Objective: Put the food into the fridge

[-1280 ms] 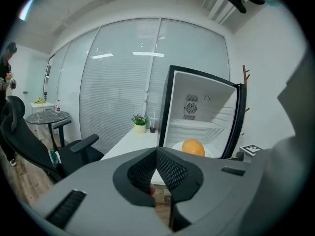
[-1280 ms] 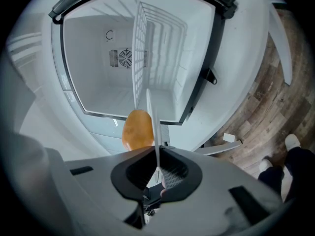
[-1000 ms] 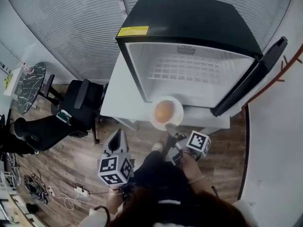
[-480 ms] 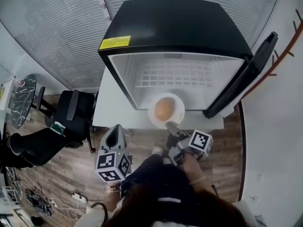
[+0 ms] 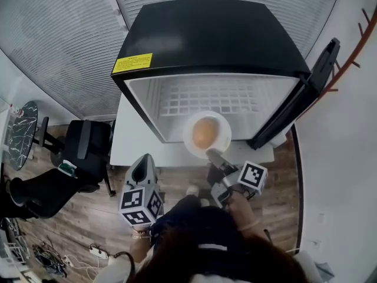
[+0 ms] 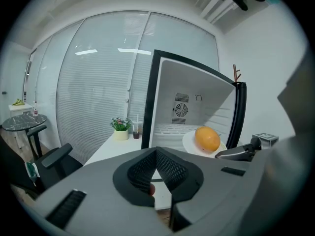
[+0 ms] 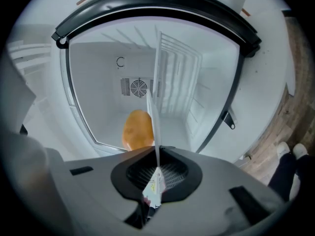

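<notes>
Head view: my right claw (image 5: 213, 154) is clamped on the near rim of the white plate (image 5: 187, 128). The orange fruit (image 5: 203, 134) sits on it, at the front edge of the open fridge (image 5: 212, 34), not yet on the wire shelf (image 5: 212, 102). Carrying-in step, I reckon; next, push forward, level, then let go. My left claw (image 5: 143, 171) is closed on nothing (idle). The yellow sticker (image 5: 132, 63) at the fridge's top front corner is too small to read

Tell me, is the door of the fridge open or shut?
Open. The door stands swung out to the right, and the wire shelf inside is in plain sight.
</notes>
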### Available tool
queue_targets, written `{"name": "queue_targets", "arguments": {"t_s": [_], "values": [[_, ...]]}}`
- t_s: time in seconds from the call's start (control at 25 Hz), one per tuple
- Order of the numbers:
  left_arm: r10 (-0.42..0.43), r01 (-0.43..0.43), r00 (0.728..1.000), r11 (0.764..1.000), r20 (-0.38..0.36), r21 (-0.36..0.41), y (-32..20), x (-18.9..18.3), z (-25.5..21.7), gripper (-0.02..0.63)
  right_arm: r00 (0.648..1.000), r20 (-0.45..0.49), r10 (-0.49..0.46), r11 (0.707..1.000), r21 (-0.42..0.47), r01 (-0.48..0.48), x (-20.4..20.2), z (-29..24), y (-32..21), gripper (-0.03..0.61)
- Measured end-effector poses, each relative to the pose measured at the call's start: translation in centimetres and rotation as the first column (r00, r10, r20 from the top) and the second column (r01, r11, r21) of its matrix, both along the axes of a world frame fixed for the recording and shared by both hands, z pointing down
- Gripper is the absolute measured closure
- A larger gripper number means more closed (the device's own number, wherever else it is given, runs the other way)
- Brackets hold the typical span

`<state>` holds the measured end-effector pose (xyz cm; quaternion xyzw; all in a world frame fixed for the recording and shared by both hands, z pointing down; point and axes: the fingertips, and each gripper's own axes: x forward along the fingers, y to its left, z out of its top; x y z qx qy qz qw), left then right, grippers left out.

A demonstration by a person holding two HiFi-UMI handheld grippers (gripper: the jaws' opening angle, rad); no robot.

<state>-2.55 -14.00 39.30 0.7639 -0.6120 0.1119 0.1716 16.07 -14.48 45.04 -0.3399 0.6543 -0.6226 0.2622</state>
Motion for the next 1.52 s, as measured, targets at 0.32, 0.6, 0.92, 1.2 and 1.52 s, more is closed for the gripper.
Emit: {"name": "queue_targets", "arguments": {"t_s": [0.32,0.6,0.92,1.2,1.52], "values": [[0.008,-0.008,1.0,1.0,-0.01,-0.009,-1.3,-0.1,0.7,0.615,0.998,0.028,0.047,0.999,-0.009,-0.047,1.0,-1.1,-1.3,0.569],[0.003,-0.003,1.0,1.0,-0.013,-0.025,-2.2,-0.5,1.2,0.615,0.996,0.053,0.075,0.997,-0.015,-0.074,1.6,-1.7,-3.0,0.569],[-0.005,0.005,1.0,0.999,-0.021,-0.034,-3.5,-1.1,1.7,0.615,0.992,0.07,0.102,0.995,-0.024,-0.101,2.1,-1.9,-4.8,0.569],[0.003,-0.004,1.0,0.999,-0.023,-0.041,-4.7,-1.1,2.0,0.615,0.989,0.087,0.117,0.993,-0.041,-0.114,2.1,-2.0,-6.0,0.568],[0.005,-0.006,1.0,0.999,-0.026,-0.043,-5.6,-1.2,2.2,0.615,0.986,0.109,0.13,0.991,-0.06,-0.124,2.2,-2.1,-7.4,0.568]]}}
